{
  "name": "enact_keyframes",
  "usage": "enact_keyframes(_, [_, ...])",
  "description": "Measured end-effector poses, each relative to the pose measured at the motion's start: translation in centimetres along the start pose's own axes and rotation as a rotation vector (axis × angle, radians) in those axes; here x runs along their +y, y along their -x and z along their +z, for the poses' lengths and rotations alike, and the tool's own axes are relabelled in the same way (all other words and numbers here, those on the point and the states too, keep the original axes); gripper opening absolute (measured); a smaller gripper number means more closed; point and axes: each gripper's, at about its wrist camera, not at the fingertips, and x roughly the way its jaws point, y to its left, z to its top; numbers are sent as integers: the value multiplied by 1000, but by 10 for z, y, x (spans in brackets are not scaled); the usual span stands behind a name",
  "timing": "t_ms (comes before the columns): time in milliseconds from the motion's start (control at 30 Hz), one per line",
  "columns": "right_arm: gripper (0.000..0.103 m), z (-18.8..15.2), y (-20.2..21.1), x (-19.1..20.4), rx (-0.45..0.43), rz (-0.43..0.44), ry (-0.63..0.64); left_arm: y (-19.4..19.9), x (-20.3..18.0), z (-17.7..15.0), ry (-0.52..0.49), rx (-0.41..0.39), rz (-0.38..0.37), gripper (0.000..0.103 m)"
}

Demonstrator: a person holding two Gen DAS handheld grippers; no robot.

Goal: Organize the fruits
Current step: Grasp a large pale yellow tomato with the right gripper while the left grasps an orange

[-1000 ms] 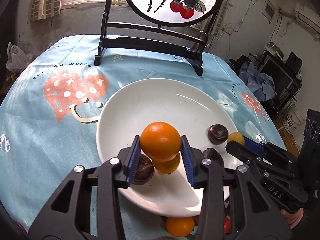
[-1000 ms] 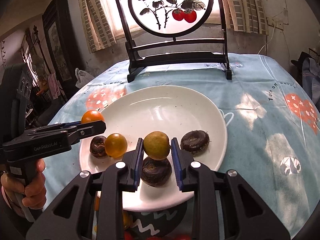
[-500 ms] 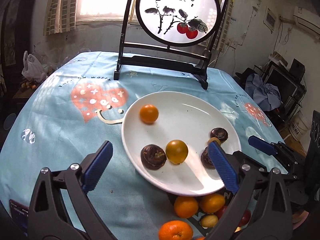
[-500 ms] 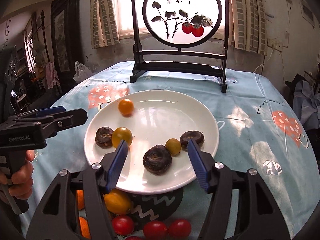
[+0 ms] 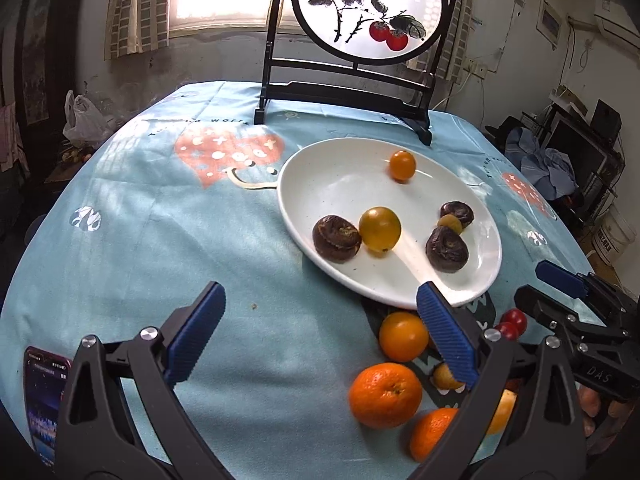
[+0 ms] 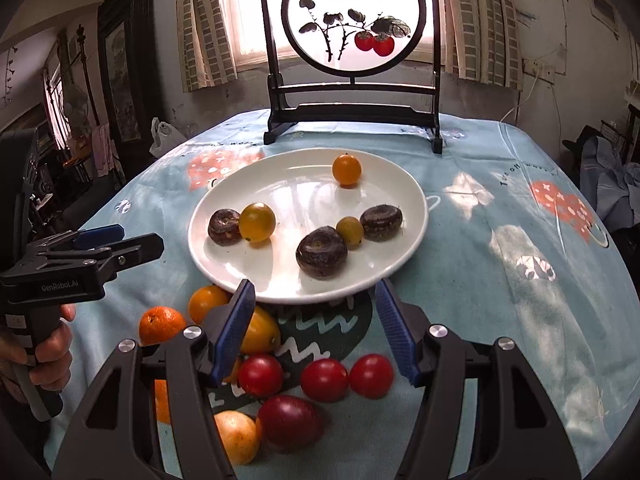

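Right wrist view: round table [image 6: 500, 240] under a blue printed cloth, black-framed persimmon screen [image 6: 354, 20] standing at its far edge. White plate [image 6: 280, 280] sits mid-table, likely the sorting target, so fruit is being collected on it. On the plate: three dark brown round fruits [image 6: 321, 252], a yellow-orange tomato [image 6: 257, 222] touching the leftmost brown one, a smaller yellow one [image 6: 349, 231] wedged between the other two, and an orange tomato [image 6: 346, 169] alone near the plate's far rim. Unsorted pile lies between plate and the table's near edge: mandarin [image 6: 161, 325], orange fruits, three red cherry tomatoes [image 6: 324, 379], a dark red plum-like fruit [image 6: 289, 422], a pale yellow one. Right gripper [image 6: 316, 332] hangs over that pile, tongs spread wide, nothing between them; probably positioned for the next pick. Left gripper [image 5: 320, 332] hangs over bare cloth at the plate's near-left side, tongs also wide apart and holding nothing; a phone [image 5: 44, 400] lies near the table's near-left edge. Versus a second ago: both grippers were clamped on small fruits over the plate; now both have let go and pulled back toward the near edge, and the orange tomato has rolled to the far rim, so it may not be settled.
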Motion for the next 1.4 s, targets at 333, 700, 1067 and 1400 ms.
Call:
enact_keyframes(333, [63,-49,44,2,54,240,-91,15,14,-29,2,10,32,99])
enact_keyframes(700, [52,-78,21,34,240,196,-86,25,20,-30,28,-13,20,99])
enact_keyframes(1067, [37,-67,4,36,244,152,-104,31,22,-31,37,-21,-3,99])
enact_keyframes(1400, [33,-69,18,9,137,262,-252,29,14,-39,-12,21,-49,99])
